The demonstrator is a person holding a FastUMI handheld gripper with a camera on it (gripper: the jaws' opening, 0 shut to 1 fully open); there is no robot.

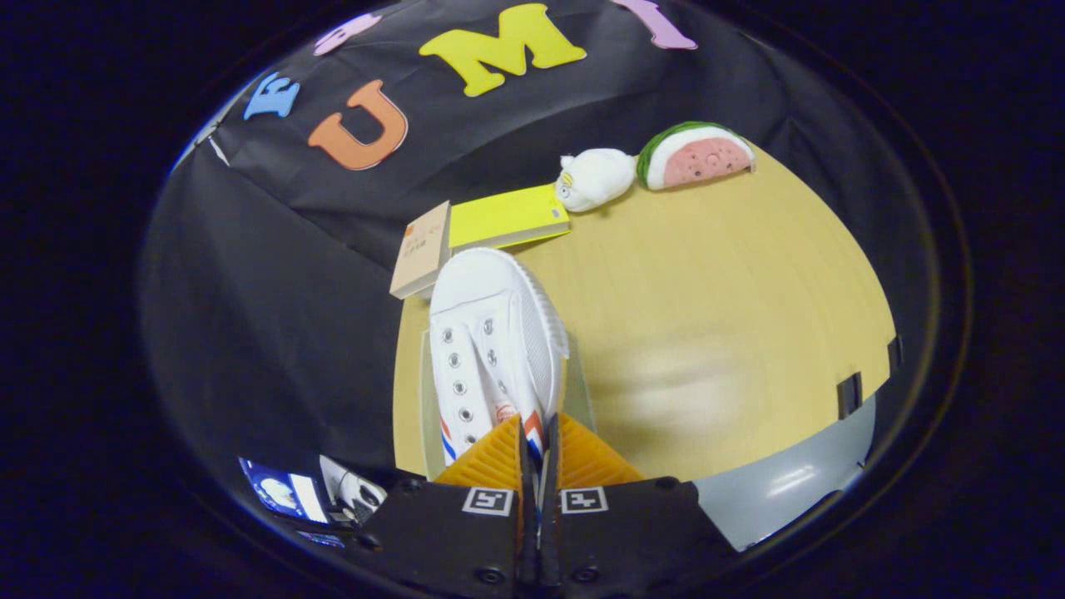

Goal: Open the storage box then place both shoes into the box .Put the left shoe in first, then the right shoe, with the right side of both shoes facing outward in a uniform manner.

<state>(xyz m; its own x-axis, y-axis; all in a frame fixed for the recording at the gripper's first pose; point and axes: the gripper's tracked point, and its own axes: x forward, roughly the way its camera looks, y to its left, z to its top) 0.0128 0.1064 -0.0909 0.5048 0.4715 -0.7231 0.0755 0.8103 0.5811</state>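
Pinching the white shoe (pixel 487 349), the hand-held gripper (pixel 538 441) faces books (pixel 499 218) and plush toys (pixel 657 162).

The gripper (pixel 537 441) has its fingers pinched together on the heel end of a white shoe (pixel 491 341), which points away from them toward the table's (pixel 715 316) far edge. Under the shoe a clear box (pixel 582 383) can be made out faintly. Along the far edge lie a tan booklet (pixel 423 249), a yellow book (pixel 507 216), a white plush toy (pixel 595 177) and a watermelon-slice plush (pixel 697 155).
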